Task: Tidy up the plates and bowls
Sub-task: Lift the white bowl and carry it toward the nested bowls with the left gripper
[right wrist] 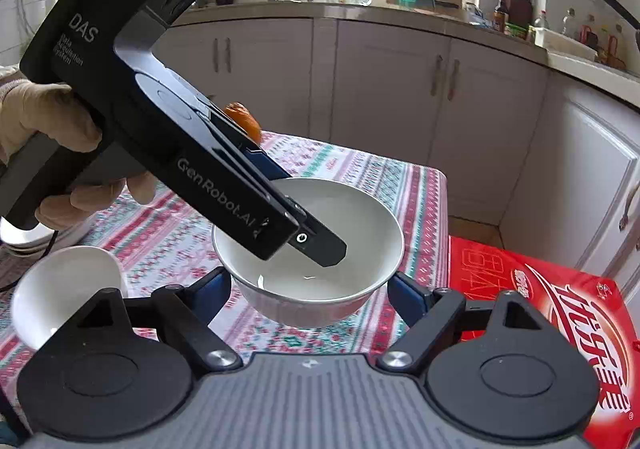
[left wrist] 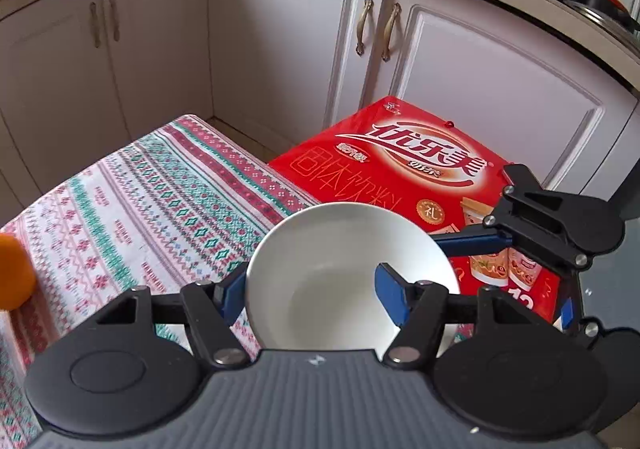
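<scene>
A white bowl (left wrist: 340, 277) (right wrist: 320, 269) is near the table's right edge over the patterned cloth (left wrist: 160, 201) (right wrist: 168, 241). My left gripper (left wrist: 310, 291) (right wrist: 316, 245) is shut on the bowl's rim, one finger inside the bowl and one outside. My right gripper (right wrist: 310, 289) is open, its blue pads either side of the bowl without clear contact; it also shows in the left wrist view (left wrist: 520, 233). A second white bowl (right wrist: 64, 289) lies tilted at the left. Stacked white plates (right wrist: 36, 241) sit behind it, partly hidden.
A red carton (left wrist: 420, 177) (right wrist: 560, 313) stands beside the table on the right. An orange object (left wrist: 14, 273) (right wrist: 244, 121) sits on the cloth. White cabinets (left wrist: 280, 49) and a cluttered countertop (right wrist: 360, 13) lie beyond.
</scene>
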Motion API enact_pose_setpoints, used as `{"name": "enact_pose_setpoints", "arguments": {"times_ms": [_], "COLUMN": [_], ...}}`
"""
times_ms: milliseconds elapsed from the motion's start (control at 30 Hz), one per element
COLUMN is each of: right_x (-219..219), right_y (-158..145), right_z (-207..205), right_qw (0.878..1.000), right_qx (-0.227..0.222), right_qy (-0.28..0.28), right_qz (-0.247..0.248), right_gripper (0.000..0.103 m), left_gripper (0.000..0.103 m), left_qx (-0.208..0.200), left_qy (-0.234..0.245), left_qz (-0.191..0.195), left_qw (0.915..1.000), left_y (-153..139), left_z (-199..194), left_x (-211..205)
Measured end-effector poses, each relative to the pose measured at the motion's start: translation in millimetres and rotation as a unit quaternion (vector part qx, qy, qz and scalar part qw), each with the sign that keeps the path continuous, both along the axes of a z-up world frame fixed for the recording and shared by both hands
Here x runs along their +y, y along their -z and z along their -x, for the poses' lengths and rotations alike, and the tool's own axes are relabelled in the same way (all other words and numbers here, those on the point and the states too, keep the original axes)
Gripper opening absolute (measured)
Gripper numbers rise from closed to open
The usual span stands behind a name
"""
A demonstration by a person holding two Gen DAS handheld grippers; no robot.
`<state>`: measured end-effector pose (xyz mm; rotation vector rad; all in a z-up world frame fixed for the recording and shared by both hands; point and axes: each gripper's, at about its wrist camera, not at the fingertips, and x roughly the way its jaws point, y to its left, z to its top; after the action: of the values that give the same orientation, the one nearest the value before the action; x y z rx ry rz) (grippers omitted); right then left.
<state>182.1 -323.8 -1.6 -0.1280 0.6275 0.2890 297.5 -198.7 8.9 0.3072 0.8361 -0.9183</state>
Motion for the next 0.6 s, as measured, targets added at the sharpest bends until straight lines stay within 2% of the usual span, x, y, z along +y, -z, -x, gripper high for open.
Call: {"name": "enact_pose_setpoints", "arguments": {"times_ms": [300, 600], "right_x": [26.4, 61.5], "right_y": [-22.3, -31.3], "right_z": [30.2, 48.5], "right_qw": [0.999, 0.997], "right_qx": [-0.003, -0.002], "right_qy": [-0.033, -0.078], "right_qz": [-0.001, -0.007], "right_gripper": [0.089, 0.089], "left_gripper": [0.065, 0.065], "left_qx": [-0.012, -0.019], "left_qy": [-0.027, -0.071], "left_qz": [0.013, 0.020], "left_qw": [0.9995, 0.9971], "left_y": [-19.6, -27.7], "left_z": [35.5, 65.0], "left_x": [37.2, 83.1]}}
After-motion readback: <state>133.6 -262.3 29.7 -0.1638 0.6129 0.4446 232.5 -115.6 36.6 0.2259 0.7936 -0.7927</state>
